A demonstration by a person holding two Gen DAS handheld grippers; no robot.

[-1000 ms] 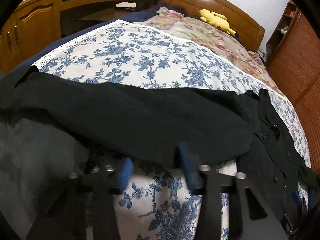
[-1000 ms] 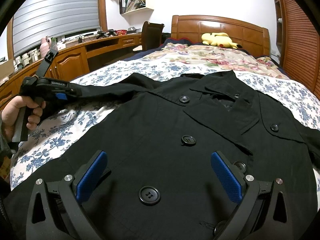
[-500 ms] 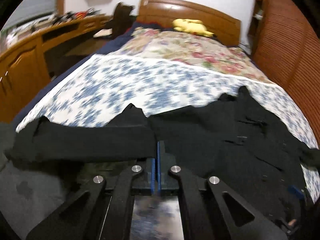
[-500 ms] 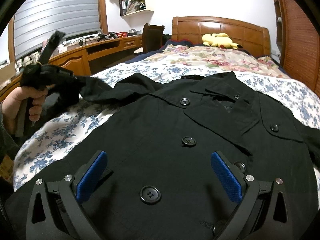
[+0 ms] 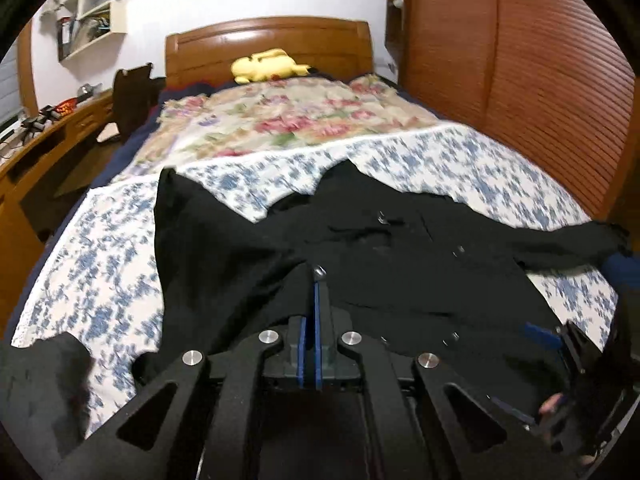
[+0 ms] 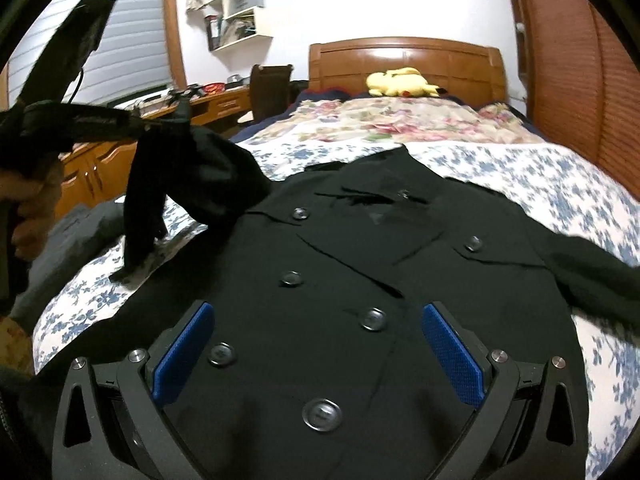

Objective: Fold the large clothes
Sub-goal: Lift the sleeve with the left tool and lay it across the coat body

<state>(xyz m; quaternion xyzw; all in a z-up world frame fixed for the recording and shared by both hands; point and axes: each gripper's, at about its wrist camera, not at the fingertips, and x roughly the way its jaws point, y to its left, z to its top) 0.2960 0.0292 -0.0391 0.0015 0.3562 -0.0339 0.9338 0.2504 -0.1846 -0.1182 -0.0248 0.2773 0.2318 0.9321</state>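
Observation:
A black double-breasted coat (image 6: 360,264) lies front up on the blue-flowered bedspread (image 6: 540,184). My left gripper (image 5: 311,292) is shut on the coat's left sleeve (image 5: 208,240) and holds it lifted above the bed; in the right wrist view the gripper (image 6: 80,124) is raised at the left with the sleeve (image 6: 180,176) hanging from it. My right gripper (image 6: 316,344) is open and empty, low over the coat's front buttons (image 6: 322,416). It also shows in the left wrist view (image 5: 560,344). The coat's other sleeve (image 6: 592,272) lies out to the right.
A yellow plush toy (image 6: 402,82) lies by the wooden headboard (image 6: 404,60) on a floral quilt (image 6: 400,120). A wooden desk (image 6: 168,120) and dark chair (image 6: 270,88) stand left of the bed. A wooden slatted wall (image 6: 580,80) runs along the right. Grey cloth (image 6: 72,240) lies at the bed's left edge.
My left gripper closed on the left sleeve, then lifted it up off the bed and swung toward the coat's middle. My right gripper stayed open over the buttons.

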